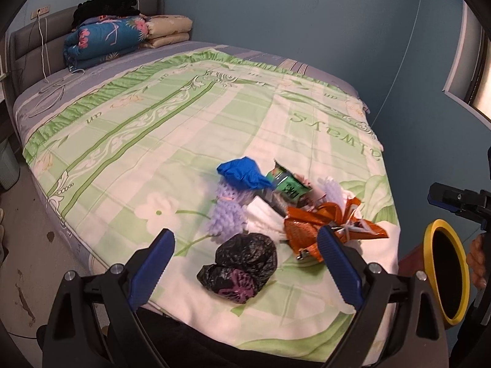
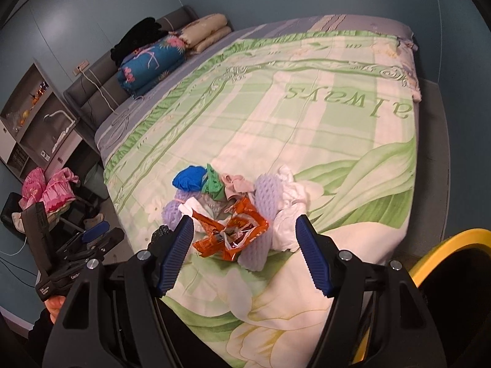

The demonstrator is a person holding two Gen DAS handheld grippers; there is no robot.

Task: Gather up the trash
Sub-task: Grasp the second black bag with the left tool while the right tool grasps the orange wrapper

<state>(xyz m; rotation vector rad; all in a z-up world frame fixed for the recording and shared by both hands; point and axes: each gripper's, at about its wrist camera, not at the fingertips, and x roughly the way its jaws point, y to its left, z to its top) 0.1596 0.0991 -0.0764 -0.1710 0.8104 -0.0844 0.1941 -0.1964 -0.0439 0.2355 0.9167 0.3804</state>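
The trash sits heaped near the foot corner of the bed [image 1: 153, 128], right on the green floral quilt: a crumpled black plastic bag [image 1: 242, 266] nearest the edge, an orange snack wrapper [image 2: 230, 234] beside it, lilac foam fruit netting [image 1: 227, 214], white crumpled tissue [image 2: 291, 211], a green can [image 1: 287, 184] and a blue glove [image 1: 242, 173] at the far side of the pile. All of it touches or overlaps, one loose cluster, so it looks gathered for quick picking.

The left gripper [image 1: 245, 263] hangs above the black bag, jaws spread wide and empty, framing it — lined up, I'd say, for the first grab. The right gripper [image 2: 245, 254] hovers just short of the orange wrapper, also released, nothing between its blue pads.

Off to the right, a yellow-rimmed bin [image 1: 446, 273] waits beside the bed, mouth tipped towards the pile. Sensible: short carry. Nothing appears collected yet.

Farther out, folded quilts [image 1: 122, 40] are stacked at the headboard, well clear of the action.
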